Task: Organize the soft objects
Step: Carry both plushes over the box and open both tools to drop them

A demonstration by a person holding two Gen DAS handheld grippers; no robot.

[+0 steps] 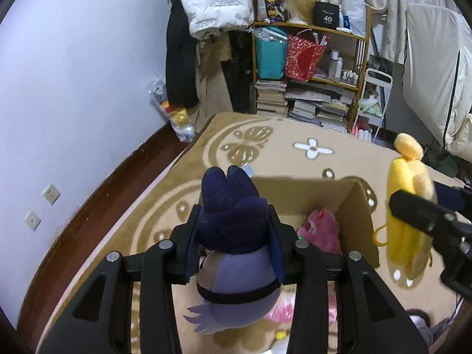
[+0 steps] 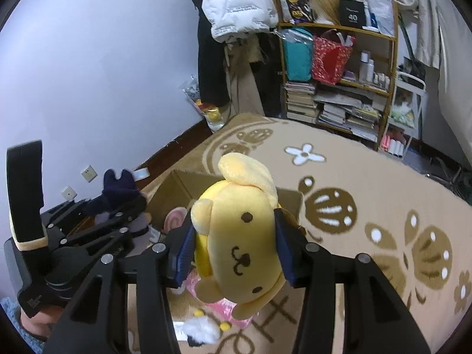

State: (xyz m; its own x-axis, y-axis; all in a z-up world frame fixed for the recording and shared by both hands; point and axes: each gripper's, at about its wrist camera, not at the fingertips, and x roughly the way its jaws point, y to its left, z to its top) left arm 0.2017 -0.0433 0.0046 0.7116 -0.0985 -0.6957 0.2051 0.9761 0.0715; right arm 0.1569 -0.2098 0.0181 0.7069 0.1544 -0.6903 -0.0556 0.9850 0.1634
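Observation:
My left gripper (image 1: 234, 244) is shut on a purple plush with a dark blue head (image 1: 233, 236) and holds it above the near side of an open cardboard box (image 1: 358, 206) on the rug. A pink plush (image 1: 320, 230) lies inside the box. My right gripper (image 2: 236, 244) is shut on a yellow dog plush (image 2: 242, 236) and holds it above the box's right side (image 2: 180, 191). The yellow plush also shows at the right of the left wrist view (image 1: 407, 206). The left gripper with the purple plush (image 2: 118, 197) shows at the left of the right wrist view.
A tan patterned rug (image 1: 265, 147) covers the floor. A crowded wooden shelf (image 1: 309, 67) with books and bags stands at the far wall, beside hanging coats (image 1: 183, 59). A bag of toys (image 1: 177, 118) leans in the corner. Pink and white soft items (image 2: 206, 321) lie on the rug near me.

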